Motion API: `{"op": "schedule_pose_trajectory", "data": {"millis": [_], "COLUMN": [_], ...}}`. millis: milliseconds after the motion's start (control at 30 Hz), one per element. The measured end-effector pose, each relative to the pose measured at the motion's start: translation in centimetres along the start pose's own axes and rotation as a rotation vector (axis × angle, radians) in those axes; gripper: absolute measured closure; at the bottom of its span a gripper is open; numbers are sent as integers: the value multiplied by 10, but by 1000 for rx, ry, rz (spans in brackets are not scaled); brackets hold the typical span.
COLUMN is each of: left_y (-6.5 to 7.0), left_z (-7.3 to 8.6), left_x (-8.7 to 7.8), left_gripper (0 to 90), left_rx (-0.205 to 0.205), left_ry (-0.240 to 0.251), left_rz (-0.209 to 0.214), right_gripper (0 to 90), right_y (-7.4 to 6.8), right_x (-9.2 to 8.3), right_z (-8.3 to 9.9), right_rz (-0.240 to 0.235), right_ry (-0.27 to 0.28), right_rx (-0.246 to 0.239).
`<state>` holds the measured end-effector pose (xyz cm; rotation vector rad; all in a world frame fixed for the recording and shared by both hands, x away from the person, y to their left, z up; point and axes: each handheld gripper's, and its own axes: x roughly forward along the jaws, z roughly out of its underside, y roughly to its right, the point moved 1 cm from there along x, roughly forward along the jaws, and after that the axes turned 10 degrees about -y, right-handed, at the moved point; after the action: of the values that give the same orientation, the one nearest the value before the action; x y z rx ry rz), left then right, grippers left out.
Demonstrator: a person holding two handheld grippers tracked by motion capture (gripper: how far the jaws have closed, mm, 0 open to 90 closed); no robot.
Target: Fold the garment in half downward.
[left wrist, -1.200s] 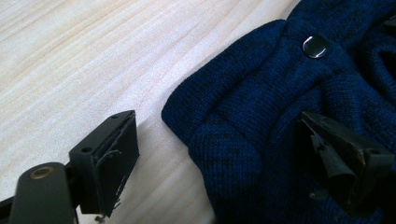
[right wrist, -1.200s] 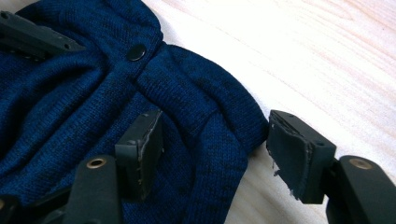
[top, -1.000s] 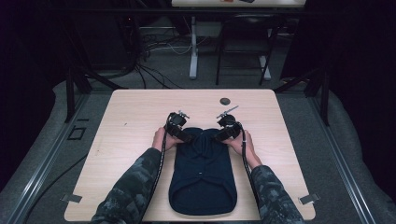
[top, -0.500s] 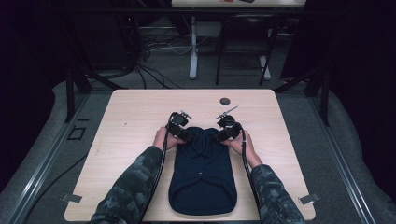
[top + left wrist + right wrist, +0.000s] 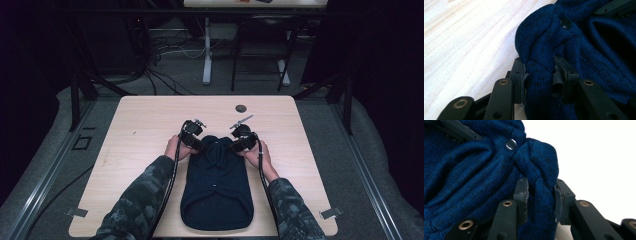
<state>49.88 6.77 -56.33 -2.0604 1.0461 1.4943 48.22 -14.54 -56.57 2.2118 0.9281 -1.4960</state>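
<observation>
A dark blue knitted garment point(image 5: 216, 190) lies flat on the light wooden table point(image 5: 145, 120), its far end bunched between my hands. My left gripper point(image 5: 199, 143) has just been closing, and its pads now pinch a thick fold of the knit point(image 5: 541, 77) at the garment's far left corner. My right gripper point(image 5: 235, 145) has likewise just been closing and squeezes a fold point(image 5: 541, 195) at the far right corner. A snap button point(image 5: 565, 23) sits just beyond the left fold, and another snap button point(image 5: 510, 144) shines beyond the right one.
A small dark round object point(image 5: 241, 108) rests near the table's far edge. Bare wood stretches to both sides of the garment. Beyond the table stand dark frame legs and cables on a grey floor.
Both pairs of jaws have closed onto the garment's far corners, bunching the knit there. The hands have stayed in place.
</observation>
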Motion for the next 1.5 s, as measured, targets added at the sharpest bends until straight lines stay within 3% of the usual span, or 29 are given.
{"op": "schedule_pose_trajectory", "data": {"millis": [233, 500, 867, 1067, 1400, 1500], "left_y": [1, 7, 14, 19, 32, 34], "left_z": [2, 2, 2, 3, 2, 2], "left_x": [-9, -29, -49, -59, -72, -75], "left_gripper": [637, 634, 631, 653, 647, 646], "left_rx": [-6, 16, 48, 68, 128, 128], "left_ry": [52, 105, 111, 146, 157, 164], "left_rz": [20, 39, 77, 86, 49, 38], "right_gripper": [685, 684, 685, 685, 678, 679], "right_y": [1, -4, -13, -18, -22, -23], "right_x": [-13, -37, -64, -76, -92, -96], "right_z": [2, 5, 11, 14, 21, 23], "right_rz": [9, 28, 63, 79, 85, 82], "right_ry": [42, 121, 185, 209, 233, 255], "right_rx": [-20, -45, -92, -122, -140, -147]}}
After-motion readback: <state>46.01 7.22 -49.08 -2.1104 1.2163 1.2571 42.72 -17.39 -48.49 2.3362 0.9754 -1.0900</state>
